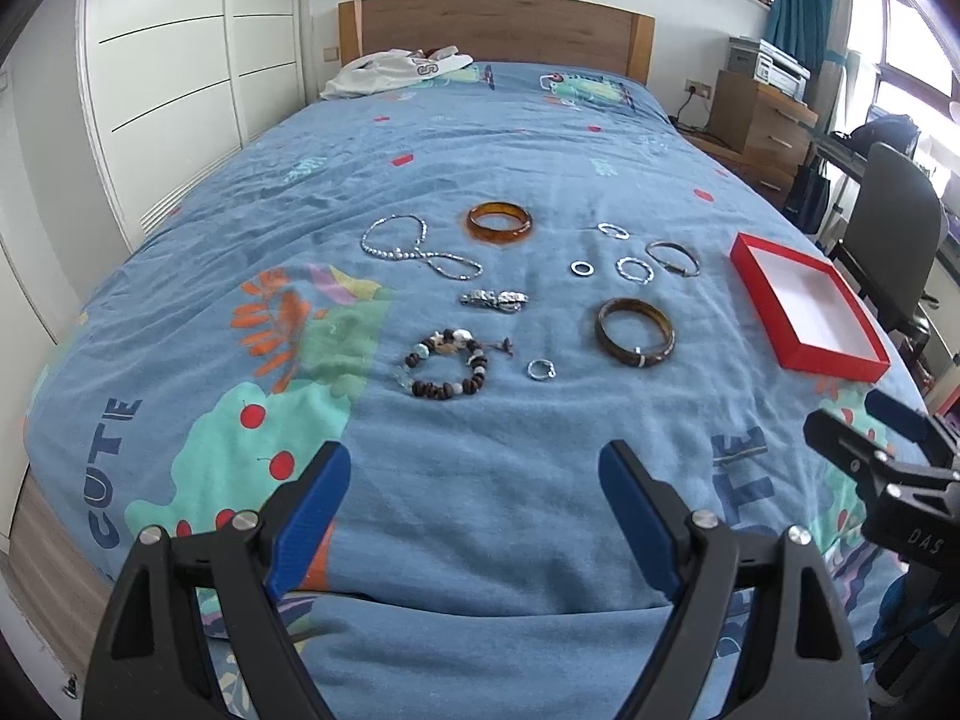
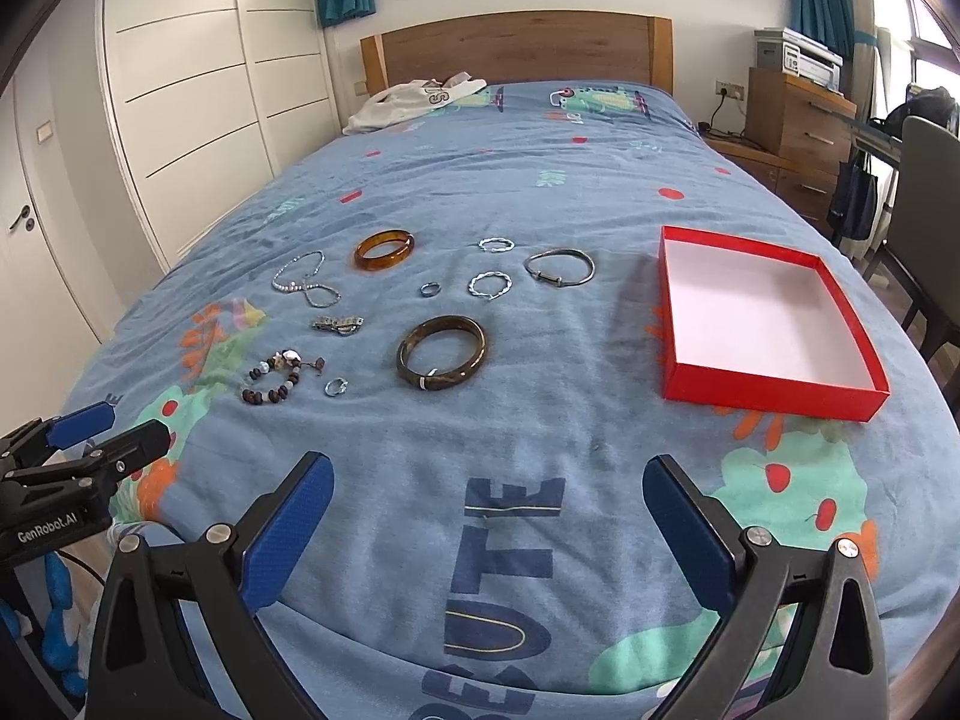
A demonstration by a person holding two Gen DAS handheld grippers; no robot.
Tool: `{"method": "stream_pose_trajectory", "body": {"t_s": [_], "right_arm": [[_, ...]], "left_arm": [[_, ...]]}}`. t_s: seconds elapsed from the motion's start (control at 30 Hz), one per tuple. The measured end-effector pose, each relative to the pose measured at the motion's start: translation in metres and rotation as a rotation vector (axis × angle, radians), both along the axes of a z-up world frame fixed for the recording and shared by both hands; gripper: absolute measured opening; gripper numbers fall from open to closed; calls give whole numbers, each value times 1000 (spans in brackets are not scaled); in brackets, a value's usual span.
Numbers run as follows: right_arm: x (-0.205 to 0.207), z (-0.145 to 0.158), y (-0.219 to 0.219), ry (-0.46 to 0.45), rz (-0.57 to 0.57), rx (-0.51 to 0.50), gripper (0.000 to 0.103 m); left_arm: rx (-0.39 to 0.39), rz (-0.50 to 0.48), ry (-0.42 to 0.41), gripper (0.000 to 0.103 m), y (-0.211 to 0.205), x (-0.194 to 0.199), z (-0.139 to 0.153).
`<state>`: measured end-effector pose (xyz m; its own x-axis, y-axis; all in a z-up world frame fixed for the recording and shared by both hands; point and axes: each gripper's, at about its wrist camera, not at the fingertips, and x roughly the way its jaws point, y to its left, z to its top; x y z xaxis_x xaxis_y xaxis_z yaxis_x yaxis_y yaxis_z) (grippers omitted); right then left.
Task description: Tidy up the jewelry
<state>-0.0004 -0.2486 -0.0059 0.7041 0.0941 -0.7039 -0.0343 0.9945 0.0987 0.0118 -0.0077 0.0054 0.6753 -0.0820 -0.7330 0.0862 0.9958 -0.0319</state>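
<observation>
Left hand-held gripper (image 1: 474, 468) spread wide, empty, above the bed (image 1: 540, 144); right hand-held gripper (image 2: 489, 486) likewise wide and empty. Jewelry spread on the blue quilt: amber bangle (image 1: 500, 222) translucent orange-brown; dark brown bangle (image 1: 635, 340) with a pale band; silver beaded necklace (image 1: 414, 246) looped in a figure 8; wooden bead bracelet (image 1: 447, 366) with pale stones; thin silver bangle (image 1: 673, 258); small silver rings (image 1: 581, 269) between them. Red box (image 2: 774, 387), white inside, lies open right of the jewelry, apart from it
</observation>
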Motion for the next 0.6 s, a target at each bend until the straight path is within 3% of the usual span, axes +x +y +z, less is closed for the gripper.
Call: {"method": "stream_pose_trajectory", "body": {"t_s": [0.6], "right_arm": [[16,-14,11,19,18,-10,82]], "left_arm": [[15,53,2,85,22,27,-18]]}}
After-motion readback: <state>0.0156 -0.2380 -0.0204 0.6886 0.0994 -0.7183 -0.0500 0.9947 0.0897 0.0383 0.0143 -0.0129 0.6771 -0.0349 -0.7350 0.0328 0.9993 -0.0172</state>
